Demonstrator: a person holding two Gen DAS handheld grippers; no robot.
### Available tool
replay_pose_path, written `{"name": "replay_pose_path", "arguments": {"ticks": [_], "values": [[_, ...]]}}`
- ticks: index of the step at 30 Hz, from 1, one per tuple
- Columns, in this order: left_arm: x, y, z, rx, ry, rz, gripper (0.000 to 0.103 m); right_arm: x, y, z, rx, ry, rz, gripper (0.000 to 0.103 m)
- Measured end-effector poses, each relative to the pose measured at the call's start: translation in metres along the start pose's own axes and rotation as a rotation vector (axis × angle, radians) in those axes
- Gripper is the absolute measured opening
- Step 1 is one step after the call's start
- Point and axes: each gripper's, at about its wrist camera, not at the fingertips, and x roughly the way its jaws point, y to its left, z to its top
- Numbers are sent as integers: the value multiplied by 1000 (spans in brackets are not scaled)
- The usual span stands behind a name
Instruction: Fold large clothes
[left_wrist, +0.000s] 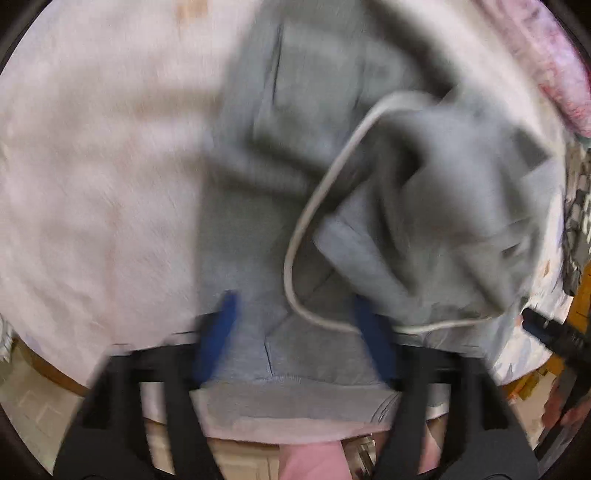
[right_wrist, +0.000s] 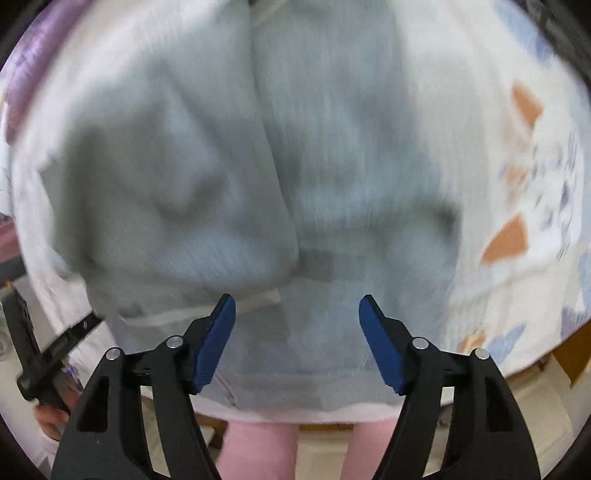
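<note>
Fabric fills my left wrist view: a grey hoodie (left_wrist: 258, 206) lies on a pale bedsheet (left_wrist: 92, 177), blurred by motion. One part of it, edged with a light cord or trim (left_wrist: 314, 206), sits folded over the body toward the right side. My left tongs (left_wrist: 299, 325) stand wide apart above the hem, blue pads clear of the cloth as far as I can tell, so I hold nothing there. At the right edge I see the black frame of the other tongs (left_wrist: 554, 336). A pink-patterned bundle (left_wrist: 561, 74) lies at the far corner of the bed.

From the right wrist view, the hoodie (right_wrist: 332, 184) spreads across a sheet (right_wrist: 517, 184) with orange and blue patches. A thick lobe of grey cloth (right_wrist: 166, 192) lies doubled over the left half, a seam running down the middle. My right tongs (right_wrist: 297, 325) are also spread wide over the lower hem, with nothing pinched between the pads. The person's pink trousers (right_wrist: 258, 450) show below the bed edge.

I judge the task to be partway: at least one side has been brought inward, yet the pile looks lumpy and uneven. The other side, some smoothing, and the final fold from the hem upward seem left to do.
</note>
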Motion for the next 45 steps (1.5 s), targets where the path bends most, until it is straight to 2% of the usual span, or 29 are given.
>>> {"name": "replay_pose_path", "arguments": {"ticks": [3, 4, 8, 10, 11, 13, 15, 16, 17, 18, 19, 20, 21, 23, 25, 29, 31, 33, 34, 35, 36, 38, 40, 42, 44, 45], "values": [[-31, -14, 13, 32, -55, -89, 74, -17, 3, 28, -16, -81, -4, 72], [-42, -21, 20, 39, -91, -142, 74, -17, 3, 38, -15, -95, -2, 72], [-66, -44, 47, 56, -137, -329, 75, -7, 5, 68, 27, -101, 47, 72], [-69, -56, 65, 80, -161, -414, 82, -4, 7, 83, 50, -109, 80, 72], [-63, -66, 71, 87, -162, -423, 82, -3, 9, 91, 54, -119, 98, 72], [-35, -84, 98, 108, -137, -356, 82, -1, 10, 107, 58, -140, 125, 72], [-8, -88, 118, 104, -122, -357, 78, 3, 9, 119, 80, -149, 162, 72], [9, -92, 129, 91, -81, -361, 65, 5, 10, 124, 87, -159, 198, 72], [18, -94, 134, 91, -49, -358, 42, 7, 13, 130, 76, -168, 219, 65], [29, -98, 139, 106, -26, -316, 31, 9, 14, 140, 65, -173, 207, 42], [35, -102, 140, 140, -38, -262, 10, 10, 17, 143, 52, -179, 187, 28], [35, -101, 140, 152, -48, -263, 9, 10, 19, 145, 46, -186, 209, 7], [30, -100, 140, 149, -61, -268, 8, 8, 21, 146, 50, -192, 247, 5], [13, -94, 137, 161, -96, -267, 8, -2, 29, 146, 21, -221, 204, 4], [-8, -93, 140, 165, -131, -273, 8, -14, 32, 150, 13, -250, 217, 4], [-18, -107, 161, 197, -161, -254, 8, -32, 38, 183, -9, -295, 217, 4], [-8, -103, 176, 186, -168, -225, 9, -30, 42, 198, -29, -275, 191, 4], [18, -101, 193, 127, -123, -149, 21, -12, 47, 204, -40, -216, 113, 16], [25, -99, 193, 113, -101, -116, 32, -4, 47, 203, -37, -185, 90, 20], [21, -95, 187, 115, -113, -119, 37, -3, 44, 198, -21, -173, 97, 27], [16, -90, 178, 125, -127, -126, 41, -6, 40, 191, -14, -178, 123, 49], [5, -79, 158, 127, -130, -113, 66, -12, 29, 164, -8, -177, 162, 71], [-5, -57, 131, 82, -114, -146, 69, -12, 19, 140, -10, -166, 132, 71], [-6, -43, 110, 36, -75, -194, 69, 2, 7, 115, 6, -88, 132, 71], [-1, -41, 92, 9, -31, -241, 69, 21, -3, 95, 67, -20, 181, 71], [1, -46, 87, 9, -25, -242, 69, 36, -5, 86, 104, 22, 221, 70]]}}
